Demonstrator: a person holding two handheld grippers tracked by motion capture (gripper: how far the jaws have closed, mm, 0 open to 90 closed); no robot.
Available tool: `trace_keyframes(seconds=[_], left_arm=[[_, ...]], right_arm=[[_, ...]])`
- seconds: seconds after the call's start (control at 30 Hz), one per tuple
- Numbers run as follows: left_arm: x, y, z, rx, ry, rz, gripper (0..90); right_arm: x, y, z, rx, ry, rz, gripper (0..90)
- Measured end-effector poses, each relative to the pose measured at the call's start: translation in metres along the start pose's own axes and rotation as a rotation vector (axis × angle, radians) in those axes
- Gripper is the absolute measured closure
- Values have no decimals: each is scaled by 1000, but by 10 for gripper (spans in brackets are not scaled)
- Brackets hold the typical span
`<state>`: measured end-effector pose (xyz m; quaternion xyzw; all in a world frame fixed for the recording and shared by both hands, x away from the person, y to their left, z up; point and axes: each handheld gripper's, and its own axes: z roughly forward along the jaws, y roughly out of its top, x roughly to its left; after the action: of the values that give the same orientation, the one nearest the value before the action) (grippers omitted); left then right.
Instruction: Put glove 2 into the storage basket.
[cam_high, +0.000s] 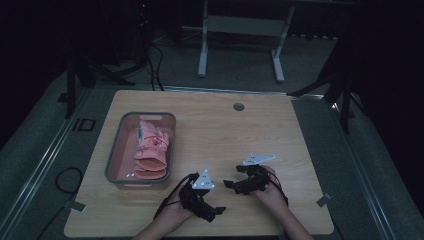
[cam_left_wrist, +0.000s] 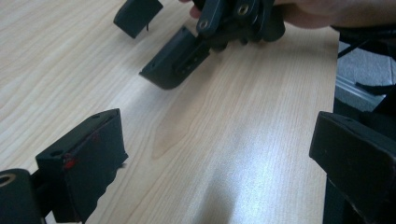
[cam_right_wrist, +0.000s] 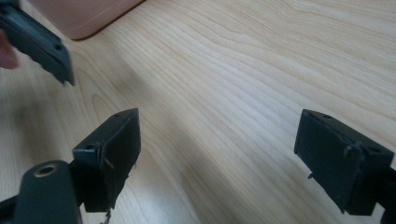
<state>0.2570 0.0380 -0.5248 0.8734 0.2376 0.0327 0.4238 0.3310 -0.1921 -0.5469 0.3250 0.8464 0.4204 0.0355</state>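
From the high view, both grippers rest near the bench's front edge, the left gripper (cam_high: 212, 210) and right gripper (cam_high: 234, 181) close together; a careless swing could knock them together. The pink cloth (cam_high: 151, 152) lies in the grey basket (cam_high: 116, 145) toward the left edge, with bare bench between. The left gripper view shows jaws wide, empty, the other gripper just ahead. The right gripper view shows jaws wide and empty too.

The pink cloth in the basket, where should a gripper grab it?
Grab the pink cloth at its top folded edge, coming straight down from above. The basket walls block the sides, and the cloth lies loosely piled, so a raised fold probably gives open jaws something to pinch.
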Motion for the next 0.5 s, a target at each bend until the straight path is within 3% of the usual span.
trace_keyframes(seconds=[0.23,0.3,0.5], left_arm=[[2,-6,11,-4,-19,-3,36],[1,-10,16,1,-25,13,36],[1,-16,20,-39,-46,5,36]], right_arm=[[-3,-10,-7,-7,-18,-25,140],[-5,-15,-9,-9,-19,-35,140],[-6,-23,-9,-34,-11,-43,138]])
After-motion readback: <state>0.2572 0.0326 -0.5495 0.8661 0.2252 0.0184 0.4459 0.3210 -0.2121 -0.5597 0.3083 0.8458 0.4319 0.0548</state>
